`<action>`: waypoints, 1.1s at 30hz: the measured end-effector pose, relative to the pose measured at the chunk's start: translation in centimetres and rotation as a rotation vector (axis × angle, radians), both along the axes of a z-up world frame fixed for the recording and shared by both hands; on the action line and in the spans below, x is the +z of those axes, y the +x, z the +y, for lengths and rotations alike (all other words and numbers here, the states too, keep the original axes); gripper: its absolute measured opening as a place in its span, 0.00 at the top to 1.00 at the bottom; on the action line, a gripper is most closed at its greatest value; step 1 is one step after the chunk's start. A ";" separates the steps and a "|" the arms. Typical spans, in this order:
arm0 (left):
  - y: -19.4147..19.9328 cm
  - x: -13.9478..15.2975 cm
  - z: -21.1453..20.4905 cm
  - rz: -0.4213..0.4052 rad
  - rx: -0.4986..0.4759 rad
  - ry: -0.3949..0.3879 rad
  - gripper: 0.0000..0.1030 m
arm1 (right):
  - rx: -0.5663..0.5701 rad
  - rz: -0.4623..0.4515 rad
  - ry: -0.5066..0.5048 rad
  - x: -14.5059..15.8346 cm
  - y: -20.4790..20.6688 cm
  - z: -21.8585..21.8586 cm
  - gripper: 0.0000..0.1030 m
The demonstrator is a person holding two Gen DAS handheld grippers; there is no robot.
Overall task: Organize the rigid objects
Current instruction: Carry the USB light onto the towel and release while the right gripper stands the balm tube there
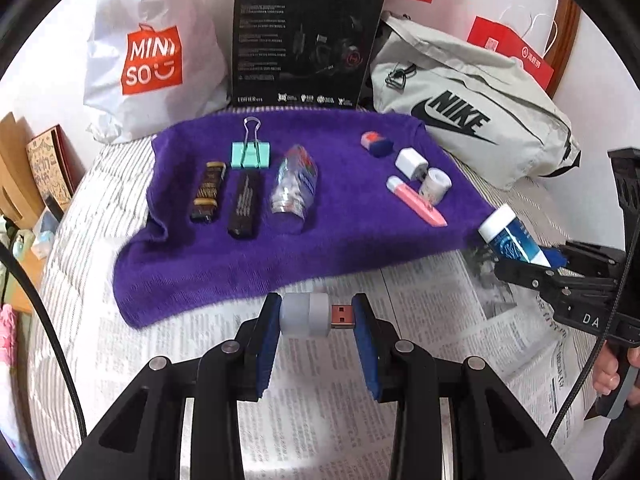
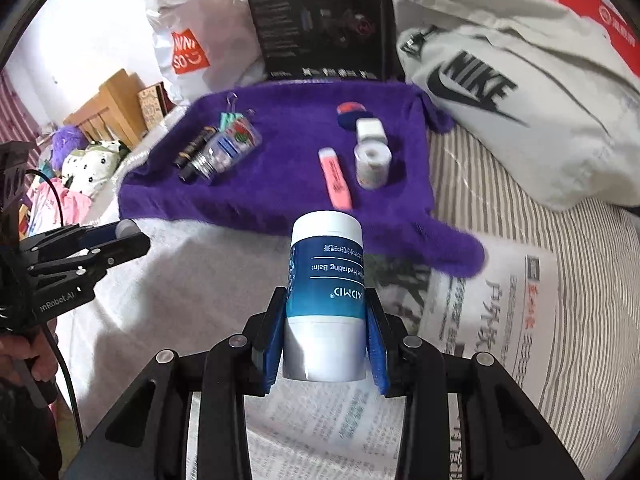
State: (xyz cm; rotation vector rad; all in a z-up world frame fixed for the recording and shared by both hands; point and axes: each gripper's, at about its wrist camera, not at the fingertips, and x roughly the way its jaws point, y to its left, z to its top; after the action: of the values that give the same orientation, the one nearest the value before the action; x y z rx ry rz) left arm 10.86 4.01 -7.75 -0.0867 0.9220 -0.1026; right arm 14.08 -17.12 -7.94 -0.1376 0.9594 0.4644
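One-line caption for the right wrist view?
Right gripper holds a hydrating balm tube above newspaper, facing a purple towel.

White plastic bag (image 1: pixel 152 52): "MINISO" in white on an orange panel. Black box (image 1: pixel 304 40): "HECATE" top right, "G2" top left, "EDIFIER" along the bottom edge; grey bag (image 1: pixel 472 120): "NIKE" with swoosh, in black. Blue-and-white tube (image 2: pixel 326 280) held in the right gripper (image 2: pixel 326 344): "AIDMID" and "Hydrating Balm", upside down in the right wrist view; left gripper (image 2: pixel 120 240) body: "nRobot.AI"; newspaper (image 2: pixel 500 300): Chinese headlines, not legible.
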 end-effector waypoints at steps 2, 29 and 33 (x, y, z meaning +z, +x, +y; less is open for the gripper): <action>0.6 0.5 0.5 -0.008 0.007 0.004 0.67 | 0.016 -0.015 -0.002 0.6 0.8 0.8 0.65; 6.1 0.2 5.6 0.016 0.027 0.032 0.67 | 0.057 0.031 -0.051 -2.1 15.3 10.8 0.65; 6.7 0.1 6.1 0.017 0.028 0.011 0.67 | 0.059 0.041 -0.064 -2.8 16.5 11.2 0.65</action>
State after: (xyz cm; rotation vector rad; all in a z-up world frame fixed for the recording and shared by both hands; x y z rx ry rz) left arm 17.56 10.08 -7.66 -0.0903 0.9384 -0.0714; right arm 30.59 -5.93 -10.71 -0.2157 1.0130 0.4922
